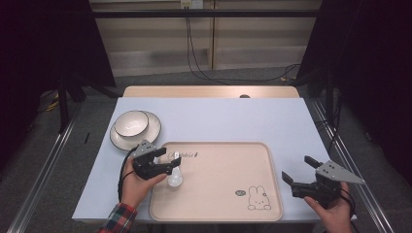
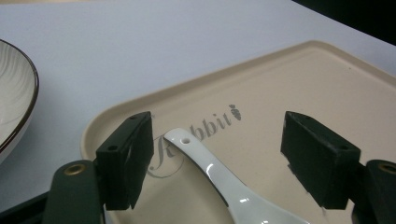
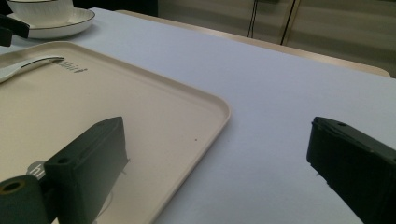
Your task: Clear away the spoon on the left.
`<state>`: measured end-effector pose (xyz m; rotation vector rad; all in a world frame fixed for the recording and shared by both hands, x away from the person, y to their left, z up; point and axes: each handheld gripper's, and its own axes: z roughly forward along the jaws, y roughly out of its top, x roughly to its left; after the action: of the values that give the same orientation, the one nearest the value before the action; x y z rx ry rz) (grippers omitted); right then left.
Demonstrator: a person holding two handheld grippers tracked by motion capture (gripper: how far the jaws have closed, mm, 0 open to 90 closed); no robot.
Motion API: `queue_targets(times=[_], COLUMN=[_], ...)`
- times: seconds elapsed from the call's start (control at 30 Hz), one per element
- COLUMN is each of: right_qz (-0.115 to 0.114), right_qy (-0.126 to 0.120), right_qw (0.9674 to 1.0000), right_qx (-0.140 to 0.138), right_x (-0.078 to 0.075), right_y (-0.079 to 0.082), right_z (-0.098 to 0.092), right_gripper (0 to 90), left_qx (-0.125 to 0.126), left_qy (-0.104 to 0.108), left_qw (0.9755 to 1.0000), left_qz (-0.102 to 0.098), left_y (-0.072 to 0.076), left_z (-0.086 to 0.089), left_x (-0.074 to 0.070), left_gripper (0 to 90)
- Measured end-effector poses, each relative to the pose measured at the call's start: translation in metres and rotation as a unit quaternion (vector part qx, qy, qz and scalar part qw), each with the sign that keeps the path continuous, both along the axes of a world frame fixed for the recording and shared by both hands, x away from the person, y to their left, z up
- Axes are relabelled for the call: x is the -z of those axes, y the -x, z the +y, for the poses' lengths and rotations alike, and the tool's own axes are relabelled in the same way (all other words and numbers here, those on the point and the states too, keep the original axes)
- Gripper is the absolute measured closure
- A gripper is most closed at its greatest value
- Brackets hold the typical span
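Note:
A white ceramic spoon point(image 1: 175, 177) lies on the beige rabbit-print tray point(image 1: 218, 179), near the tray's left edge. My left gripper point(image 1: 169, 158) hovers over the spoon's handle. In the left gripper view the spoon point(image 2: 210, 168) rests on the tray point(image 2: 303, 84) between the jaws of my left gripper point(image 2: 219, 126), which stand apart with neither pad touching it. My right gripper point(image 1: 298, 169) is open at the tray's right edge, empty. In the right gripper view its jaws point(image 3: 217, 135) straddle the tray's rim point(image 3: 219, 107), and the spoon point(image 3: 23, 65) lies far off.
A white bowl point(image 1: 131, 121) sits on a plate point(image 1: 151, 132) at the table's left, just behind the left gripper. The white tabletop point(image 1: 218, 116) stretches behind the tray. A wooden desk edge point(image 1: 209, 91) and cables lie beyond.

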<state>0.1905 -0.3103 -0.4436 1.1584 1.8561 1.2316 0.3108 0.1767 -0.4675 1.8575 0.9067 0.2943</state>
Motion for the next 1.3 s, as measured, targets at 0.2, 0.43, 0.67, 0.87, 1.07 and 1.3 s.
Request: queue_targets(times=[0.2, 0.43, 0.67, 0.87, 1.07, 1.3], right_qz=[0.000, 0.000, 0.001, 0.000, 0.000, -0.002], right_qy=[-0.004, -0.004, -0.006, -0.008, -0.008, -0.007], right_qw=[1.0000, 1.0000, 1.0000, 1.0000, 1.0000, 1.0000], right_qx=[-0.003, 0.001, 0.000, 0.002, 0.001, 0.005], right_x=[0.000, 0.000, 0.000, -0.001, -0.001, -0.001], right_y=[0.000, 0.000, 0.000, 0.000, 0.001, 0.001], right_z=[-0.001, -0.001, -0.003, -0.004, -0.003, -0.004], right_gripper=[4.5, 4.5, 4.5, 4.5, 4.5, 4.5], left_qx=[0.001, 0.010, 0.014, 0.017, 0.027, 0.039], left_qy=[0.015, 0.017, 0.022, 0.026, 0.031, 0.030], left_qw=[0.9998, 0.9995, 0.9987, 0.9985, 0.9977, 0.9972], left_qz=[-0.009, -0.026, -0.044, -0.044, -0.054, -0.057], left_y=[0.002, 0.004, 0.005, 0.007, 0.009, 0.011], left_z=[0.003, 0.004, 0.006, 0.007, 0.007, 0.007], left_x=[-0.003, -0.007, -0.008, -0.010, -0.013, -0.015], left_gripper=[22.9, 20.1, 17.7, 17.3, 15.2, 10.1])
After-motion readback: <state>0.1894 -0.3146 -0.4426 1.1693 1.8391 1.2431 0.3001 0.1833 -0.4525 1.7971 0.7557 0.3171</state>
